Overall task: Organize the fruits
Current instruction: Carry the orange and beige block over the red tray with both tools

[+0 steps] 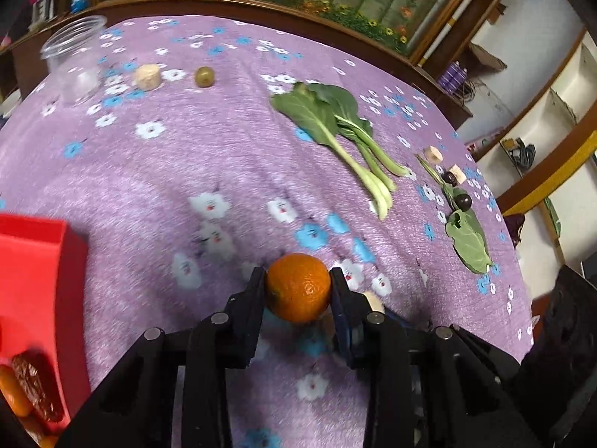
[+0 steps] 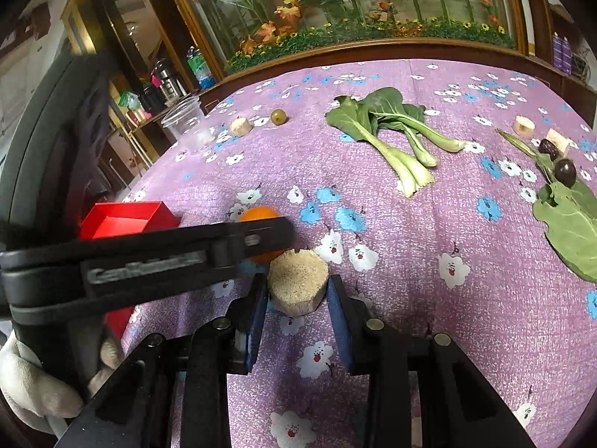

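**A:** What step is in hand?

**B:** The left claw (image 1: pixel 298 291) is clamped on an orange (image 1: pixel 298 286), both fingers pressed to its sides, just above the purple flowered table (image 1: pixel 186 171). The red bin (image 1: pixel 41 261) sits near, to the left, with an orange fruit and a dark wrinkled one already inside. I judge this to be the carry to the bin.

**A:** And the other hand?

**B:** The right claw (image 2: pixel 297 291) brackets a pale beige cut chunk (image 2: pixel 297 285). The left finger touches it; a thin gap seems to show on the right, so I cannot tell if it grips.

**A:** What does the next move call for?

**B:** Probably swinging the orange left, over the bin's wall, then letting go. The two claws sit close together, so the left must move clear of the right.
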A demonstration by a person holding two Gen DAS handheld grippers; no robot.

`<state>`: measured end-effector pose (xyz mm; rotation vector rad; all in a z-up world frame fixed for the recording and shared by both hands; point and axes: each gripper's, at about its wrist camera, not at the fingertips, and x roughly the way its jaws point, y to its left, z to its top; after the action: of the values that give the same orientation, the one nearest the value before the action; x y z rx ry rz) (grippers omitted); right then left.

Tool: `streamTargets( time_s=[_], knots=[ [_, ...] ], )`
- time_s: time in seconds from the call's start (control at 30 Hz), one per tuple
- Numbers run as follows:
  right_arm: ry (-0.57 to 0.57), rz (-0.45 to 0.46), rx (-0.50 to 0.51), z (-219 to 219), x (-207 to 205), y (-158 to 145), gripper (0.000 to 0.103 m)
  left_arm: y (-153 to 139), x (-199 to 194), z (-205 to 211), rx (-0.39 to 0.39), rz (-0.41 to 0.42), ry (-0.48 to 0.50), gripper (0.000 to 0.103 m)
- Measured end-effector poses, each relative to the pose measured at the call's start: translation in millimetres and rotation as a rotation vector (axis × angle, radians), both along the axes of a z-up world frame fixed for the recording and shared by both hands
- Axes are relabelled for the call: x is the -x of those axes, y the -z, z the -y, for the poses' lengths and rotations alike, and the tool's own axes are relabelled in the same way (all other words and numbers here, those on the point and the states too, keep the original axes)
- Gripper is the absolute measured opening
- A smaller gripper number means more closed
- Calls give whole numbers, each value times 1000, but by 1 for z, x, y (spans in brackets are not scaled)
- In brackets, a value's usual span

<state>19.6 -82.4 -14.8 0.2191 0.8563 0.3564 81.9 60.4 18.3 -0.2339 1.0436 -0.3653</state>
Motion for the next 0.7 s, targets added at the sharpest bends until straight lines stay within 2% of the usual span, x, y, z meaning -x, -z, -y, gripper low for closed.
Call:
streamTargets(
  time_s=[0.27,0.37,0.53,0.7],
  knots=[
    [20,6,-30,6,0,-1,36,-10,22,-23,53,6,-54,32],
    [33,27,-4,6,3,-5,35,-17,33,-31,75,17,-70,32],
    [46,44,13,5,13,-13,35,-26,52,-37,90,36,-76,32],
    [61,36,-12,10,27,-17,35,-33,72,-35,98,56,-69,32]
  ],
)
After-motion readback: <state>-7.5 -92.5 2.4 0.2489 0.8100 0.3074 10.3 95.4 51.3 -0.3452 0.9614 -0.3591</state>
